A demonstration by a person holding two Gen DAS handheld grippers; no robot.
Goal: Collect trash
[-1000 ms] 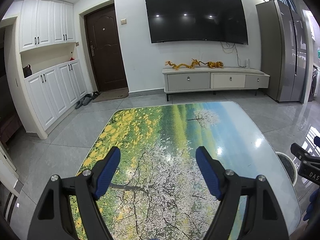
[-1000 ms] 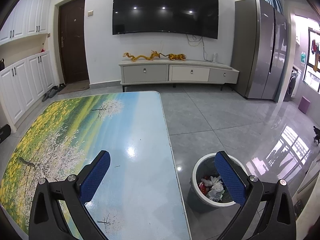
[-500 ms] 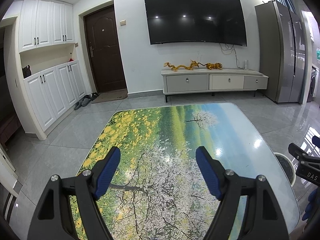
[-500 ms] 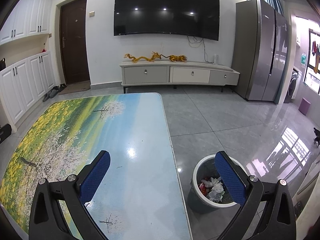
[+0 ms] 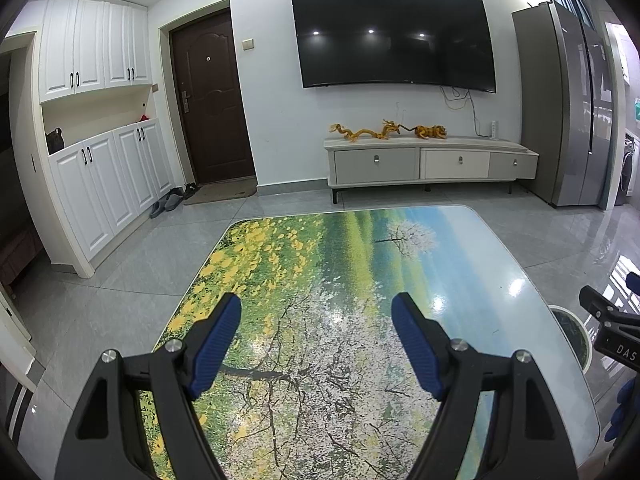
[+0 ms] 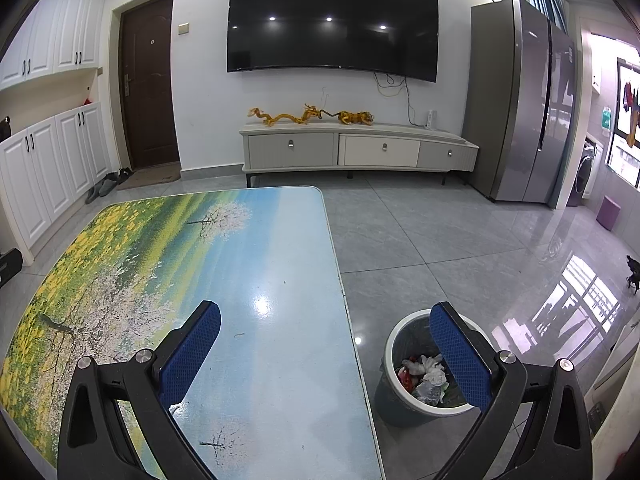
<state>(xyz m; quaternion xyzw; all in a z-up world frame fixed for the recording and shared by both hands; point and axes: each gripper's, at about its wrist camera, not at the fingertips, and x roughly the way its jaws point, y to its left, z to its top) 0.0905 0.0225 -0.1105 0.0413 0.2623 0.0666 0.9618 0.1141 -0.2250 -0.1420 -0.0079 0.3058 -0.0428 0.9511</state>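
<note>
A grey trash bin with a white rim [image 6: 390,354] stands on the floor right of the table, holding crumpled white and red trash [image 6: 424,374]. Its rim also shows in the left wrist view [image 5: 570,334]. My right gripper [image 6: 324,322] is open and empty, above the table's right edge, its right finger over the bin. My left gripper [image 5: 316,312] is open and empty above the table [image 5: 340,264], which has a landscape print. The right gripper shows at the right edge of the left wrist view [image 5: 612,324].
A TV cabinet [image 5: 428,162] stands against the far wall under a wall TV. A fridge [image 6: 520,116] is at the right, white cupboards [image 5: 104,184] and a brown door at the left. Grey tiled floor surrounds the table.
Both views have tilted slightly upward, so the table and bin sit a little lower in frame. Both grippers stay open and empty.
</note>
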